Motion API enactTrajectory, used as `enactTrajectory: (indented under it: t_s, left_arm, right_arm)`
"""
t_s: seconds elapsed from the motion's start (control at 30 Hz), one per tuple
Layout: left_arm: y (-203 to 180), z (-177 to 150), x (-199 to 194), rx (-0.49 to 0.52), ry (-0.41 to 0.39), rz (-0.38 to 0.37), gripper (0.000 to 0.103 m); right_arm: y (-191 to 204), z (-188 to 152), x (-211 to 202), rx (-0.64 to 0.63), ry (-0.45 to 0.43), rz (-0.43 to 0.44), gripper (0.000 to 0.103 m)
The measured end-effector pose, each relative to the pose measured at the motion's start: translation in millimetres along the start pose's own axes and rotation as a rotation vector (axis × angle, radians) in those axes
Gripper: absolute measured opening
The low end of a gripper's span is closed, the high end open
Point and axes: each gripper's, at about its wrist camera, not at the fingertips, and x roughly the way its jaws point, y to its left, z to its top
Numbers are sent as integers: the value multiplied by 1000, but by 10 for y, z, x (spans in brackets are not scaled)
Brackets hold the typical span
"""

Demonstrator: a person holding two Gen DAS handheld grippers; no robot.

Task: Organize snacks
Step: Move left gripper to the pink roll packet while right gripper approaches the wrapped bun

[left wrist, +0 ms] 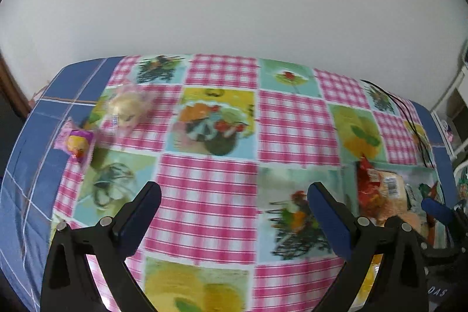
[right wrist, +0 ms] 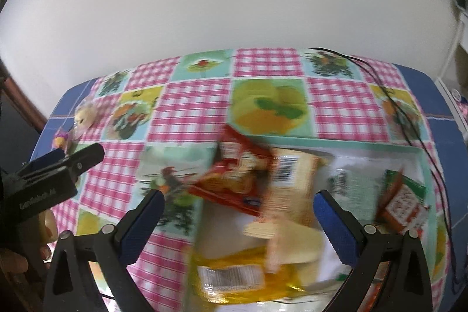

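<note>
Snack packets (right wrist: 263, 195) in tray, beneath wide-spread right claw (right wrist: 237, 209)

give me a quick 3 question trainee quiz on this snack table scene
1. True or false: the right gripper holds a snack packet.
2. Which lies nearest the red packet? A) doll head B) beige packet C) black cable
3. Fill in: the snack packets lie in a pale green ____.

Key:
1. False; its jaws stand open and empty, as do the left gripper's.
2. B; the two overlap.
3. Tray.
</note>
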Motion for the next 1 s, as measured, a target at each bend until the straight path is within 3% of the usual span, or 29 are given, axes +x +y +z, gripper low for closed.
enactTrajectory:
  t_s: [0.5, 1.0]
  left_arm:
    - [924, 41, -34, -114, -26, 62, 100]
    - [1319, 33, 20, -154, -22, 33, 100]
  right_arm:
    - [918, 40, 282, -91, 36, 53, 103]
    - [1338, 2, 554, -124, 75, 63, 103]
